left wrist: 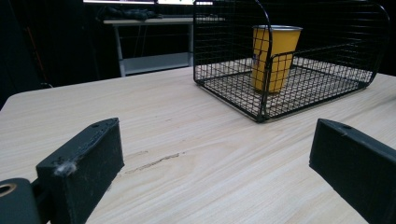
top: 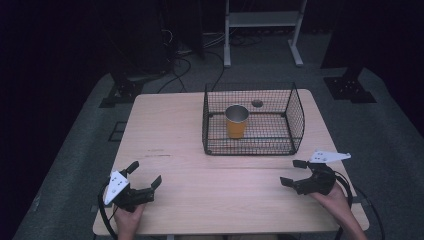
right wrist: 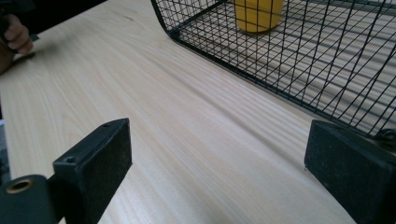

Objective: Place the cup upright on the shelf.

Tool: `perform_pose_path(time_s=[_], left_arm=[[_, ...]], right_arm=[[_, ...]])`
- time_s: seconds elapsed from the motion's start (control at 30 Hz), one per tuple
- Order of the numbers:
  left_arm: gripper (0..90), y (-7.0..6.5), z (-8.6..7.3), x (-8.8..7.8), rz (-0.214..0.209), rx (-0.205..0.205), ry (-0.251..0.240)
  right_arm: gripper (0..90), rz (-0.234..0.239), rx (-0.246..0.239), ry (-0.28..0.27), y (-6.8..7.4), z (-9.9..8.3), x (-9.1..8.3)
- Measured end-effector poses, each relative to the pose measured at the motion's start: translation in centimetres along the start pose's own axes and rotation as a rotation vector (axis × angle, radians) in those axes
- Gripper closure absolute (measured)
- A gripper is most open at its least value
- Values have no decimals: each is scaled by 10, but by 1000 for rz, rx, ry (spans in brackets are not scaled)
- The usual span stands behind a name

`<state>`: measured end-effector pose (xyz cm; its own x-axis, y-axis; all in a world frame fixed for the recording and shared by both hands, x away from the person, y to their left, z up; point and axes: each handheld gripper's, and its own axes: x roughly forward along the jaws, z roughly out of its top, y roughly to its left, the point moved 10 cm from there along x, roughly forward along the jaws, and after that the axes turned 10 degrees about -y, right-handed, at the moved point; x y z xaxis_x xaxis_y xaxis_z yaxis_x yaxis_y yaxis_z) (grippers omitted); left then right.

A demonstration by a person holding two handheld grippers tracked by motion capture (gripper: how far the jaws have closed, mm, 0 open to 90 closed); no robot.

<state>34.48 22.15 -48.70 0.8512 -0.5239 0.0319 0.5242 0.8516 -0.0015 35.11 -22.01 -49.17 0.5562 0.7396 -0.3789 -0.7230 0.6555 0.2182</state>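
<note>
Both claws, left claw (top: 146, 175) and right claw (top: 293, 173), gape empty short of the wire basket (top: 296, 119); inside, the yellow cup (top: 236, 121) looks light, thin-walled — pinch its rim gently.

No text, brand, number or sign can be read anywhere in these views. The yellow cup (left wrist: 275, 56) in the wire basket (left wrist: 369, 70) carries a small dark mark low on its side in the left gripper view, but it is too small and blurred behind the mesh to make out. The wooden table (top: 165, 150) bears only faint scuffs, not lettering.
</note>
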Motion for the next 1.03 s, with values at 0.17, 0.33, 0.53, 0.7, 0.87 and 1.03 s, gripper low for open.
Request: perform_pose_path(time_s=[0.17,0.33,0.53,0.7,0.87,1.03], left_arm=[[22,0,0,0,1,1,1],[22,0,0,0,2,-1,0],[22,0,0,0,3,0,2],[22,0,0,0,5,0,0],[22,0,-1,0,6,2,4],[22,1,-1,0,8,2,7]], right_arm=[[68,-10,4,-8,1,-6,-5],[68,-22,12,-29,2,-10,-10],[68,-28,20,-48,7,-16,-12],[67,-37,15,-43,11,-24,-11],[67,-23,37,-50,18,-32,-10],[68,-17,23,-36,22,-36,-7]])
